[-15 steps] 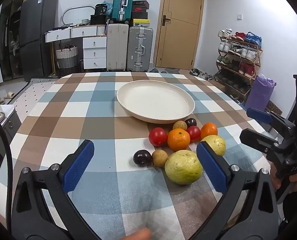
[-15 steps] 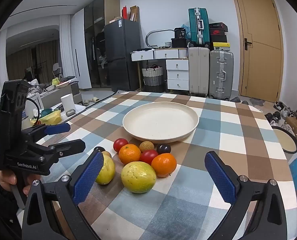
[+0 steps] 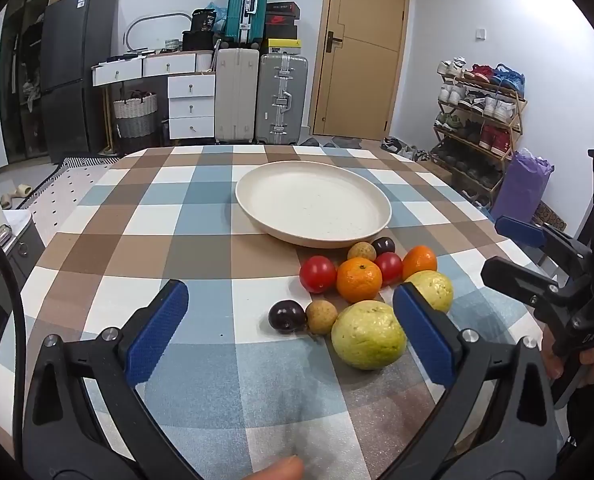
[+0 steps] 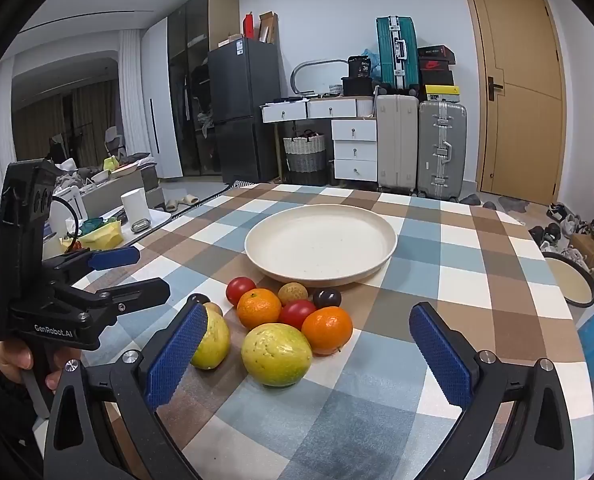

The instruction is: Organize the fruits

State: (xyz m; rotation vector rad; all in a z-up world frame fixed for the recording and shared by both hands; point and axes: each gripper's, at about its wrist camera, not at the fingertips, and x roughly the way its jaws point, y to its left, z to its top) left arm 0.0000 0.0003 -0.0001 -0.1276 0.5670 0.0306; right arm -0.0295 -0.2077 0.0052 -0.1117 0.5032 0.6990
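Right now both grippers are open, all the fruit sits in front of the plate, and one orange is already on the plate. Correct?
Not quite. The plate holds nothing; both oranges sit on the tablecloth with the other fruit, as the right wrist view shows. The left gripper and right gripper are open.

Two wrist fisheye views across one checked table (image 3: 201, 240).
The left-wrist view looks forward from the near edge, fruit pile (image 3: 361, 280) right of centre; the right-wrist view faces it from further right. Both share the plate (image 4: 321, 276) and door (image 4: 517, 92).
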